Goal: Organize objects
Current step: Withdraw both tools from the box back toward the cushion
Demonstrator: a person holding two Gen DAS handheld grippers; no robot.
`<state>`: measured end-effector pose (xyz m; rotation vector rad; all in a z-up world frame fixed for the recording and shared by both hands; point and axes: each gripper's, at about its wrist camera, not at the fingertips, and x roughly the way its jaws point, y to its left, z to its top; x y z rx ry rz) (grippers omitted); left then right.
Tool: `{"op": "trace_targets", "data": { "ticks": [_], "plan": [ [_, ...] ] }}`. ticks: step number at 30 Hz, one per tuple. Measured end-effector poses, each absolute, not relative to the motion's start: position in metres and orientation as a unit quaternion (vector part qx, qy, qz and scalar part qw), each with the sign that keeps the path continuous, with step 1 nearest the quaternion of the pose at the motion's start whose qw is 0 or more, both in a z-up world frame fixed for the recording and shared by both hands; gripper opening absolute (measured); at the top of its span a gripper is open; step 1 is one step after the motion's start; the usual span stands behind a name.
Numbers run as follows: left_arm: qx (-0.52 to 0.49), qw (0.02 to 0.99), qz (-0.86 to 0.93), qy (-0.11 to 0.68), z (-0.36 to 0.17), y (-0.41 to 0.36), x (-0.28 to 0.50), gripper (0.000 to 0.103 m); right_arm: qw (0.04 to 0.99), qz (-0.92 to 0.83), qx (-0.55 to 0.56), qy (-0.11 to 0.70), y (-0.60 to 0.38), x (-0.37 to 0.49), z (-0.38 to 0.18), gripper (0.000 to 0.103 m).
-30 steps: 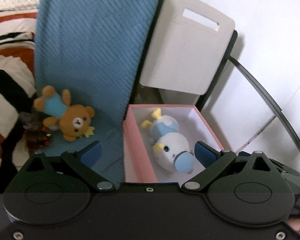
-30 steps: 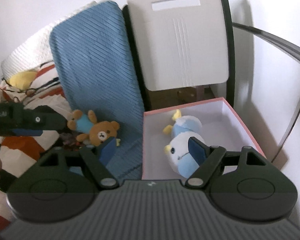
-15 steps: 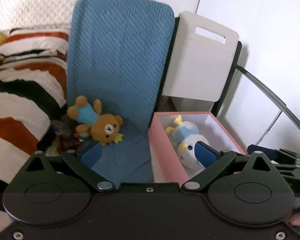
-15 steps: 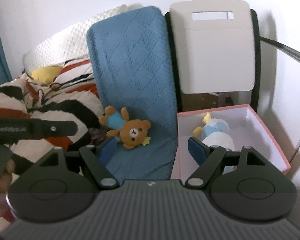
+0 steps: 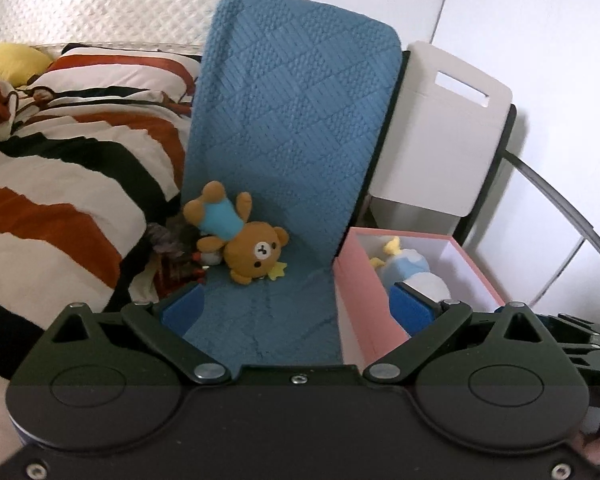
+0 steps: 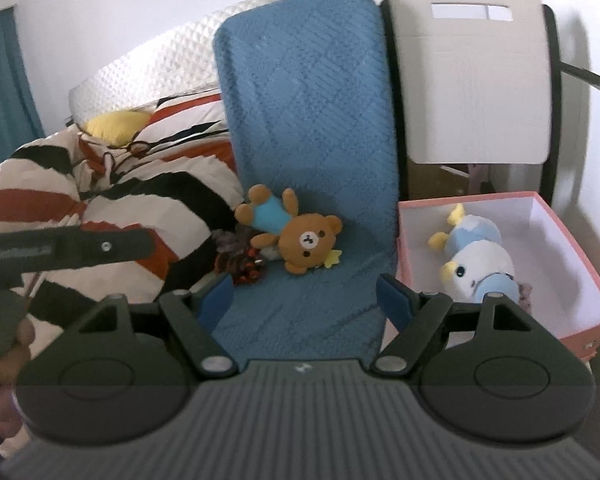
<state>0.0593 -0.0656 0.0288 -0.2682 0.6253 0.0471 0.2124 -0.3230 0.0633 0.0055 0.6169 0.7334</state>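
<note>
A brown plush bear (image 6: 300, 240) in a light blue shirt lies on the seat of a blue quilted cushion (image 6: 308, 120), with its head toward the camera and its legs up against the back part of the cushion; a small yellow star (image 6: 332, 258) shows just beside its head. In the left wrist view the same bear (image 5: 240, 240) lies near the left edge of the cushion (image 5: 296, 140), close to some dark, mixed things (image 5: 172, 256) that are too unclear to name. To the right of the cushion stands a pink box (image 6: 572, 280) with a white inside, and in it lies a white and light blue plush bird (image 6: 476, 256) with yellow parts, its face toward the camera. In the left wrist view only the top of this bird (image 5: 412, 268) shows above the pink wall of the box (image 5: 364, 300). Behind the box stands a white panel (image 6: 472, 92) with a slot for the hand near its top, framed by dark bars. To the left of the cushion is a bed with a blanket (image 5: 60, 184) striped in white, black and rust, a yellow pillow (image 5: 12, 64) and a white quilted headboard (image 5: 112, 4). The left gripper (image 5: 296, 308) has its blue pads spread wide over the cushion seat, with nothing between them. The right gripper (image 6: 304, 300) is also spread wide and holds nothing; the bear lies beyond its fingertips, not touching them. At the left edge of the right wrist view the dark body of the left gripper appears, held by a hand (image 6: 4, 356).
</note>
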Motion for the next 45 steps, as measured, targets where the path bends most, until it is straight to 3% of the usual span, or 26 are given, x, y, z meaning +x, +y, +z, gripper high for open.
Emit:
{"op": "trace_targets", "data": {
  "ticks": [19,45],
  "plan": [
    [-0.169,0.927,0.078,0.325,-0.025,-0.022,0.071,0.099,0.882,0.355,-0.010,0.310,-0.305,0.221,0.040,0.080],
    [-0.162,0.934,0.092,0.306,-0.126,-0.007,0.153,0.099,0.881,0.348,-0.061,0.315,-0.269,0.276,-0.032,0.080]
  ]
}}
